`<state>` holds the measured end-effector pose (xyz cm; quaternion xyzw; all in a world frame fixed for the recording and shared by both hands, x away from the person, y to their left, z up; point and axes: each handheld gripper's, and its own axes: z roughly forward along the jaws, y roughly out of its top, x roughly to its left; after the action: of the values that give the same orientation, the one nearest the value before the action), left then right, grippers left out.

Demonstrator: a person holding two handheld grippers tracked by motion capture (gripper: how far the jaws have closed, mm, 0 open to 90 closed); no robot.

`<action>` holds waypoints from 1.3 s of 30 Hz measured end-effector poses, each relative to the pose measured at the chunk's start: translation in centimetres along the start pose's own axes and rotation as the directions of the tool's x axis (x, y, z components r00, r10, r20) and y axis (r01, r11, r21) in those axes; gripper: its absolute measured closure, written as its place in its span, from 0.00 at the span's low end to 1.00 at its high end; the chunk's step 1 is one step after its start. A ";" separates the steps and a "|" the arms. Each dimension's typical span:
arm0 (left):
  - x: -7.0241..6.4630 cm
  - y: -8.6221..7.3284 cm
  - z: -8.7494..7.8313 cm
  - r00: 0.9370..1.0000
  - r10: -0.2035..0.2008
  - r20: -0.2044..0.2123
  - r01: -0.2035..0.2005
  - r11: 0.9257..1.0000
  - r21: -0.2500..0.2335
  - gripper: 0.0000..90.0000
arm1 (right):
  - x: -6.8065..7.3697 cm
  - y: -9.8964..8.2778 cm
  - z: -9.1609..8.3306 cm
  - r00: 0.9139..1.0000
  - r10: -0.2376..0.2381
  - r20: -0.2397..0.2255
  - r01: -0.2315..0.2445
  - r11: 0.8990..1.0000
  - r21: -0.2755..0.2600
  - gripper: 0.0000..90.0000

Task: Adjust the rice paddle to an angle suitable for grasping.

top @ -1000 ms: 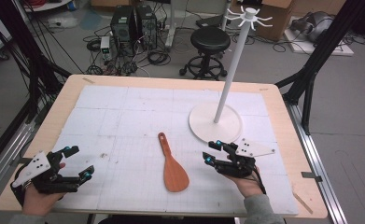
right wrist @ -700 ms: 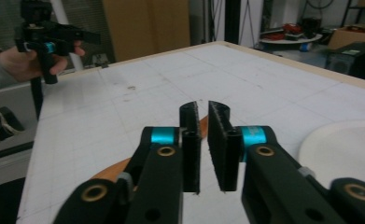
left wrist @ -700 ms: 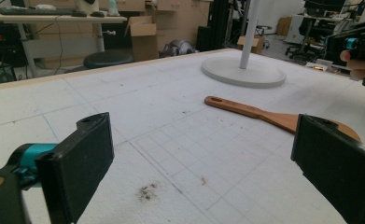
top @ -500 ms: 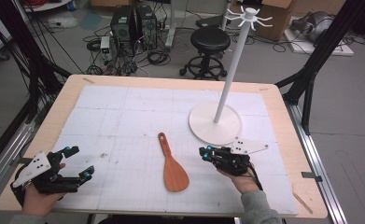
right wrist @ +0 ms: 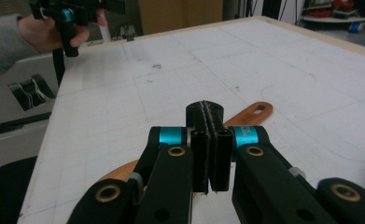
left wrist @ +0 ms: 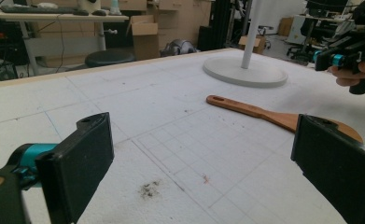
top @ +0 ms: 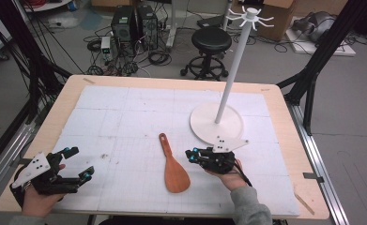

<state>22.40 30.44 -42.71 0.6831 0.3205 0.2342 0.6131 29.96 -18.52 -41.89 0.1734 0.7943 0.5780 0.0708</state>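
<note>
Right gripper (top: 194,154) had its jaws pressed flat together with nothing between them, having just been closing; in the right gripper view (right wrist: 208,122) the two black pads met in a single seam. It sat just beside the wooden rice paddle (top: 172,165), on the side toward the white stand, tips pointing at the paddle's neck but not touching it in the high view. From the right gripper view the paddle (right wrist: 245,114) ran behind and under the closed jaws, its handle end with the hang hole sticking out past them. Right hand (top: 228,171) gripped the tool from the near edge, grey sleeve (top: 249,206) behind it. Paddle lay flat on the white gridded mat (top: 125,117), blade toward the person, handle pointing away, near the mat's middle. White stand (top: 217,123), a round base with a tall pole topped by hooks, stood just beyond the paddle, to the right gripper's side. Left gripper (top: 75,164) was well apart from the paddle, at the mat's near corner, jaws spread wide and holding nothing; in the left gripper view (left wrist: 203,154) the paddle (left wrist: 264,114) lay beyond the gap. Mat rested on a wooden table (top: 284,101).
</note>
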 end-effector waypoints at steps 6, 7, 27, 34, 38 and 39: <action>0.0 0.0 0.0 1.000 0.001 0.000 -0.001 1.000 0.002 0.07 | 0.3 -0.1 2.6 1.000 -0.009 -0.026 0.011 0.997 0.072 0.99; 0.0 0.0 0.0 1.000 0.002 0.000 -0.002 1.000 0.004 0.07 | 0.4 -0.1 3.0 0.999 -0.009 -0.034 0.011 0.996 0.084 0.99; 0.0 0.0 -0.1 1.000 0.000 -0.001 0.000 1.000 0.004 0.07 | 2.2 -0.2 9.1 0.990 -0.059 -0.130 0.094 0.952 0.290 0.99; 0.0 -0.1 -0.1 1.000 0.000 -0.003 0.000 1.000 0.006 0.07 | 2.4 -0.2 9.5 0.988 -0.068 -0.135 0.110 0.937 0.332 1.00; 0.0 -0.1 -0.2 1.000 0.001 -0.003 -0.001 1.000 0.006 0.07 | 2.6 -0.3 9.8 0.988 -0.073 -0.136 0.118 0.925 0.360 1.00; 0.0 -0.1 -0.2 1.000 0.000 -0.005 0.000 1.000 0.006 0.07 | 2.5 -0.3 9.7 0.988 -0.067 -0.138 0.113 0.925 0.363 1.00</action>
<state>22.25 30.61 -42.76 0.6843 0.3227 0.2348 0.6103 30.66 -9.02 -45.06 0.1112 0.8987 0.4240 0.0144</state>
